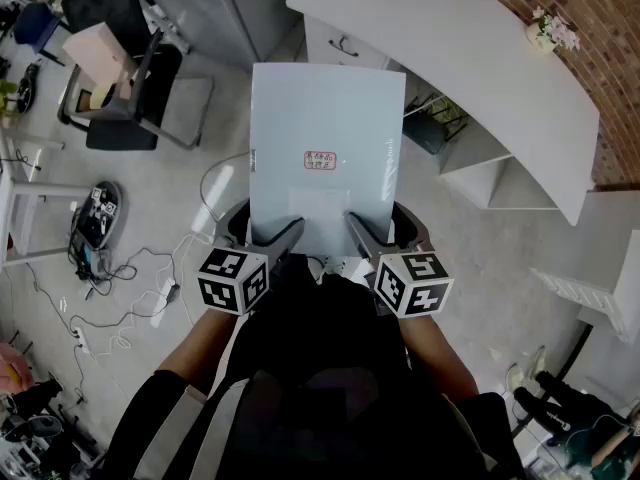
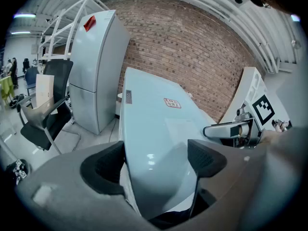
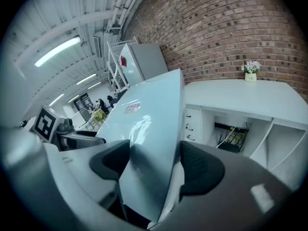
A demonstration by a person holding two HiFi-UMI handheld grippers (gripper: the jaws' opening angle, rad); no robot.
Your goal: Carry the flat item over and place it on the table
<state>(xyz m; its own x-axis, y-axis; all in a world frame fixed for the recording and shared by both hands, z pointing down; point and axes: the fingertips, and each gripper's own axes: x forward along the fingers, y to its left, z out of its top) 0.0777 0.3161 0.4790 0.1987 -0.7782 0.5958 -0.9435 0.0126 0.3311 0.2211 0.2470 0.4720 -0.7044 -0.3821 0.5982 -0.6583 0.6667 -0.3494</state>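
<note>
Left tongs [image 2: 155,163] and right tongs [image 3: 153,163]: both set wide, each gripping the near edge of the flat item [image 1: 326,138], which slants between the pads. How hard they bite is unclear. The item is held in the air over the floor [image 1: 190,158], red label [image 1: 319,160] up. The white surface [image 1: 470,48] lies just beyond its far edge.

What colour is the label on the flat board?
The small rectangular label is white with red print; head view shows it best.

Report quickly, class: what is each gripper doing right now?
Left gripper: closed, fingers holding the flat panel at its near edge.
Right gripper: closed, holding the same flat panel.
</note>
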